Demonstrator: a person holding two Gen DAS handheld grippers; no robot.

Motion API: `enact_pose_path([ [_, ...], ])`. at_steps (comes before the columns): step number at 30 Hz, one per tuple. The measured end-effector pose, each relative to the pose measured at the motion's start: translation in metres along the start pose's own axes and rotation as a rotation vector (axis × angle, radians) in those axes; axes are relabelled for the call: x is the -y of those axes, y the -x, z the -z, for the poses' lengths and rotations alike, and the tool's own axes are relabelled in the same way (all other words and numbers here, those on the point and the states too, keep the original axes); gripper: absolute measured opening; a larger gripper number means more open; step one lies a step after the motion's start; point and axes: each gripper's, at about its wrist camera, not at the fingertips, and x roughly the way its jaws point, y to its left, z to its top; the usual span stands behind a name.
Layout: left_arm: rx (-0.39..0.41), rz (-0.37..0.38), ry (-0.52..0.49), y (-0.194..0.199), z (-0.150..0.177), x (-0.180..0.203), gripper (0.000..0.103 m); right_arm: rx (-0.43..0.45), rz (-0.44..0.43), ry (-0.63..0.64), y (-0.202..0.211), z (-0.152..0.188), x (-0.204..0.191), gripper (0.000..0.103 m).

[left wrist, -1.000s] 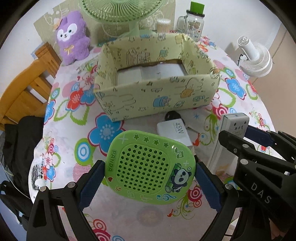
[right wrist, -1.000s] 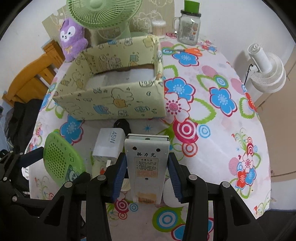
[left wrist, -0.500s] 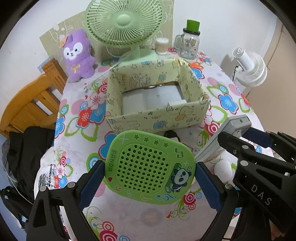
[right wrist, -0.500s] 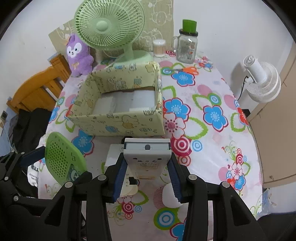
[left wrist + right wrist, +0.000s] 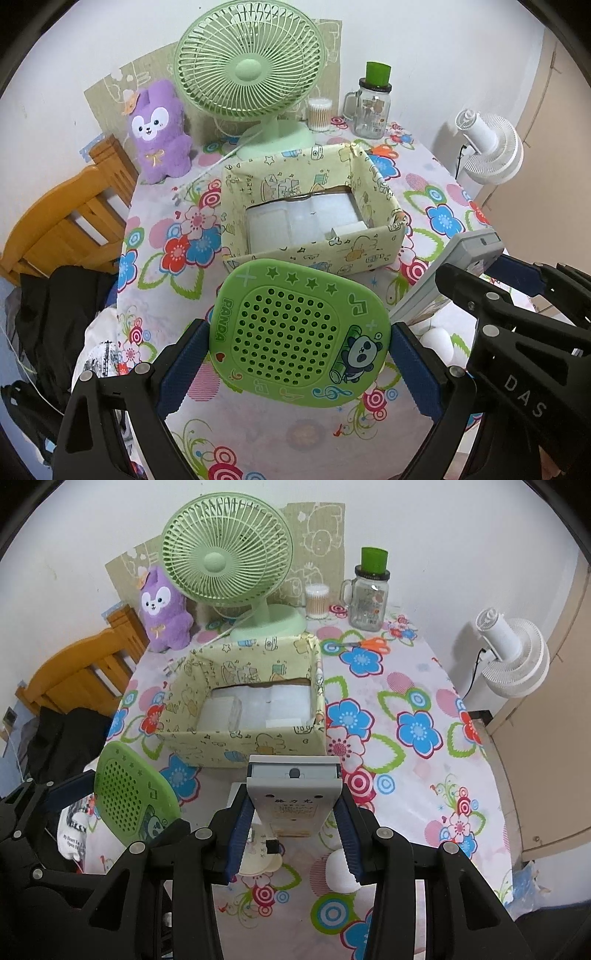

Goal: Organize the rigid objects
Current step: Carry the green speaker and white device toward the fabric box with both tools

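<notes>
Both tools have risen since the earlier frame. My left tool [image 5: 299, 365] clamps the green panda case [image 5: 300, 328]; my right tool [image 5: 293, 834] clamps the grey unit [image 5: 293, 794]. Both hang just short of the yellow box [image 5: 243, 746]; I judge each must clear its near wall before release.

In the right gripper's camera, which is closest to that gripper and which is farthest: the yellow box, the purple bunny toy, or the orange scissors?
1. yellow box: just ahead of the right gripper, slightly left.
2. orange scissors: beyond the box, to the right.
3. purple bunny toy: back left, by the wall.
</notes>
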Motion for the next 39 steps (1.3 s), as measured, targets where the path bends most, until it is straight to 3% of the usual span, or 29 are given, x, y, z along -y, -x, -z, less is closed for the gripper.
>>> enact_pose_path([
  [16,0.033,0.021,-0.026,0.000,-0.016,-0.006,0.097,0.037,0.044,-0.027,0.009,-0.014,-0.003,0.046],
  [39,0.040,-0.037,0.073,-0.012,-0.060,-0.014,0.097,0.043,-0.022,0.051,-0.010,-0.073,0.009,0.046],
])
